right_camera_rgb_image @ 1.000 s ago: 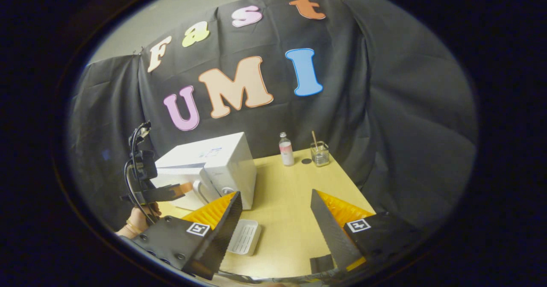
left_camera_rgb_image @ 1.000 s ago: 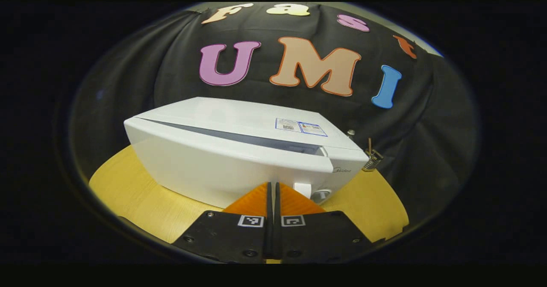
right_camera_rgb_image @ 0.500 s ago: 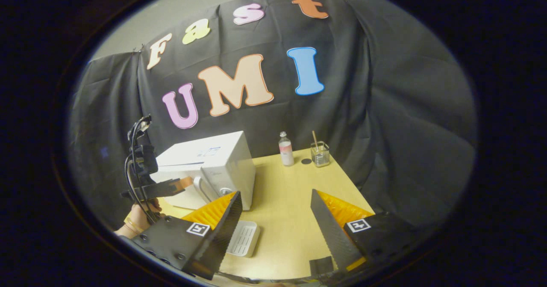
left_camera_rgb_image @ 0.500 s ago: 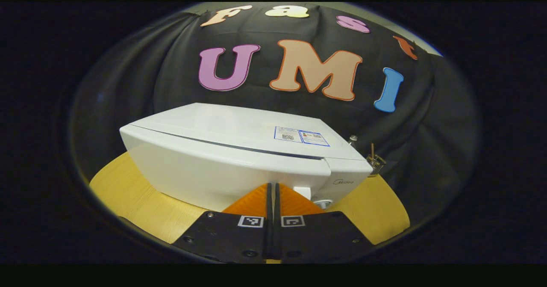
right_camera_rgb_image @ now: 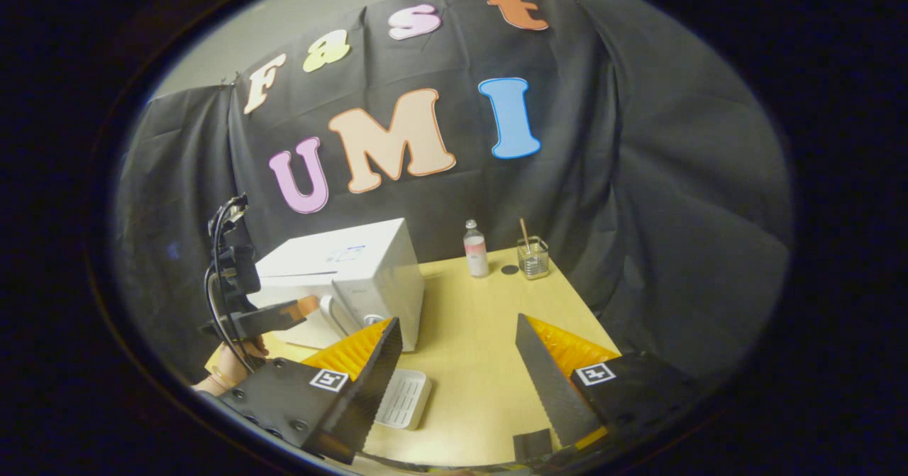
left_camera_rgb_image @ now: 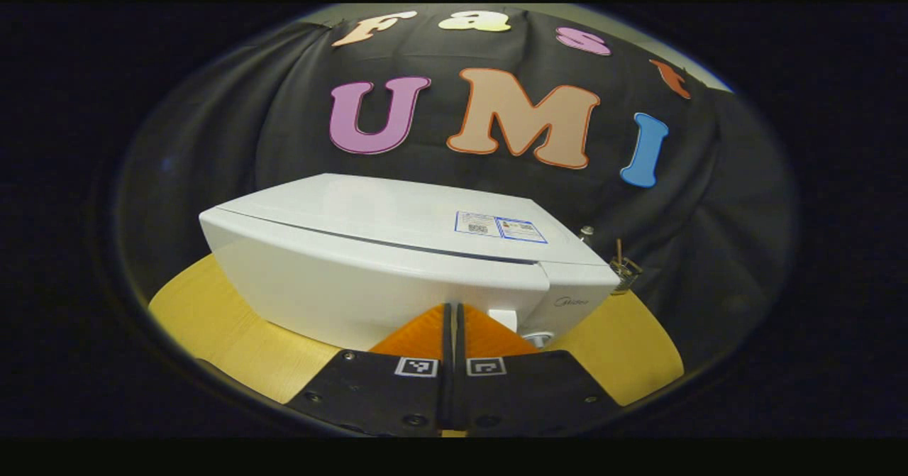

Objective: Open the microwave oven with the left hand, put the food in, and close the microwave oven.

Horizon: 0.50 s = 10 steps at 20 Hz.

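The white microwave oven (left_camera_rgb_image: 397, 249) stands on the yellow table, its door flush with the body with just a thin dark seam along the top. My left gripper (left_camera_rgb_image: 452, 307) is shut with nothing between its fingers, its tips against the door front just left of the white handle (left_camera_rgb_image: 502, 318). In the right gripper view the microwave (right_camera_rgb_image: 369, 270) sits at the left, and the left gripper (right_camera_rgb_image: 301, 308) touches its door, held by a hand (right_camera_rgb_image: 230, 355). My right gripper (right_camera_rgb_image: 457, 323) hangs open above the table, holding nothing.
A white ribbed tray (right_camera_rgb_image: 404, 398) lies on the table (right_camera_rgb_image: 482, 320) below the right gripper's left finger. At the table's back edge stand a small bottle (right_camera_rgb_image: 476, 249), a glass with a stick (right_camera_rgb_image: 532, 256) and a dark round spot (right_camera_rgb_image: 508, 269).
The microwave door swung in: the wide dark gap along its top narrowed to a thin seam as my left gripper pushed it. The right gripper stayed almost still.
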Tool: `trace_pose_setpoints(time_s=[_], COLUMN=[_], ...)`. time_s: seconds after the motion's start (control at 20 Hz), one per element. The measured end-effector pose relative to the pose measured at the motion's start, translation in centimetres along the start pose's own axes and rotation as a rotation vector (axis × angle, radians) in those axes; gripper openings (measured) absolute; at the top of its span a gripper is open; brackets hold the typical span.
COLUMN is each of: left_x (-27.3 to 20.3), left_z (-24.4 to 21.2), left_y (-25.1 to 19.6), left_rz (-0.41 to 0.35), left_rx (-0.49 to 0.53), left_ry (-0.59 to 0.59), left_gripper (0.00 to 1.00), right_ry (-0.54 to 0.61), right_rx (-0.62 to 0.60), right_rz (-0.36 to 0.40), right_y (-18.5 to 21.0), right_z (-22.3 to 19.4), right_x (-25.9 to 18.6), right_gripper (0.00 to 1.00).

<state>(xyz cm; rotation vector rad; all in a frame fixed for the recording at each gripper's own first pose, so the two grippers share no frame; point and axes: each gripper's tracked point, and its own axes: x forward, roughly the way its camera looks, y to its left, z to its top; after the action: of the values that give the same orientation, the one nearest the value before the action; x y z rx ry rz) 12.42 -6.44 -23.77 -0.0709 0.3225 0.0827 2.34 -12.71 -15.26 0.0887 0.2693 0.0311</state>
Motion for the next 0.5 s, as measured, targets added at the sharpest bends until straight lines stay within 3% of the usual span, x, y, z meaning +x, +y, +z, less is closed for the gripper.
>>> trace_pose_setpoints(time_s=[0.45,0.5], left_x=[0.38,0.44], left_z=[-0.08,-0.02], left_y=[0.01,-0.03], left_rz=[-0.007,-0.006], left_rx=[-0.016,-0.012], left_ry=[0.013,0.012], left_gripper=[0.03,0.00], right_ry=[0.001,0.000], right_rx=[-0.022,-0.020], right_rz=[0.010,0.012], right_y=[0.18,0.15], right_z=[-0.18,-0.17], right_x=[-0.39,-0.40], right_gripper=[0.99,0.99])
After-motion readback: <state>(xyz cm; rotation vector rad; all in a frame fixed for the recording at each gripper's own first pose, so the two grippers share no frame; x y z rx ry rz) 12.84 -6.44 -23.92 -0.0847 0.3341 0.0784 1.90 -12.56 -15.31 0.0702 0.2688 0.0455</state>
